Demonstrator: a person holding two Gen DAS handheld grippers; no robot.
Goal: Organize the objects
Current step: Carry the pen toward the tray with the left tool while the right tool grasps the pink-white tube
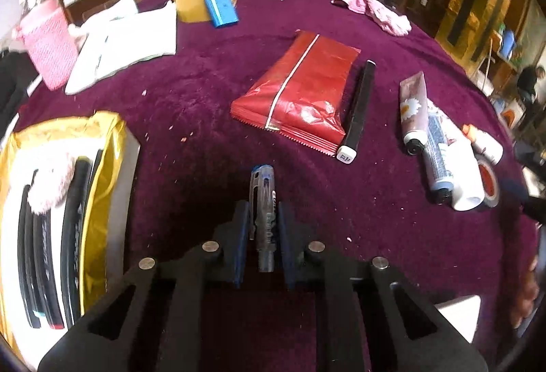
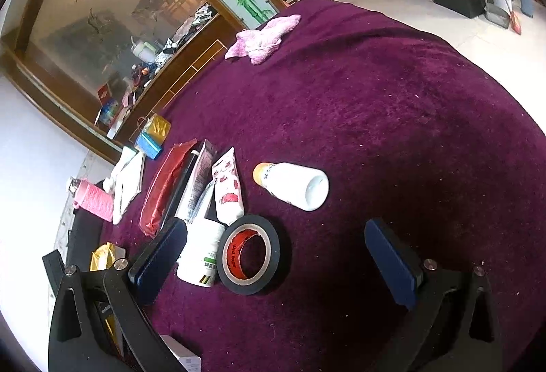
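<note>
Pen [image 1: 262,208] clenched in left tool [image 1: 262,215] | right tool [image 2: 276,246] released over tape roll [image 2: 249,254] | bare cloth [image 2: 392,133] rightward

One red pouch [image 1: 300,85], two tape rolls [image 2: 249,254] [image 1: 191,2], three tubes [image 1: 413,109] [image 2: 227,188] [image 1: 438,150], two white bottles [image 2: 293,184] [image 2: 199,252], one pink cloth [image 1: 373,12].

A clear pen [image 1: 262,211] with a blue cap is pointing away, clamped between the left gripper's [image 1: 262,218] pads above the purple table [image 1: 204,106].
</note>
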